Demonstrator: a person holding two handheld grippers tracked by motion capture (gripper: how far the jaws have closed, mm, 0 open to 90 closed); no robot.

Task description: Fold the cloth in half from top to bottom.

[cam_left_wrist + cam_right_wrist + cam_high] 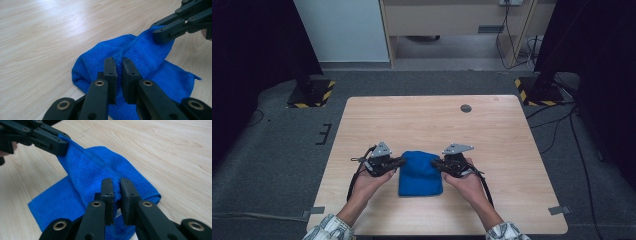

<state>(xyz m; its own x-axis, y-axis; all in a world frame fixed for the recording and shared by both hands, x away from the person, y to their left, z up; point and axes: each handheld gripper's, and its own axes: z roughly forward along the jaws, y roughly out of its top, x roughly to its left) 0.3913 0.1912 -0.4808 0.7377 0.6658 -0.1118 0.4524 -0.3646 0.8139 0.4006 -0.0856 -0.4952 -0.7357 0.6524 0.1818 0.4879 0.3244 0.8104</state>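
Now the left tongs [400, 161] and the right tongs [435, 162] each pinch a side of the blue cloth [420, 173], lifting its top edge off the table [422, 120].

- One blue terry cloth [420, 173], folded, lying on the worktop.
- One light wooden worktop [492, 135].
- Two black hand-held grippers: the left hand-held gripper [401, 161] and the right hand-held gripper [435, 162], each pinching the cloth.
- Two hands, one behind each gripper.
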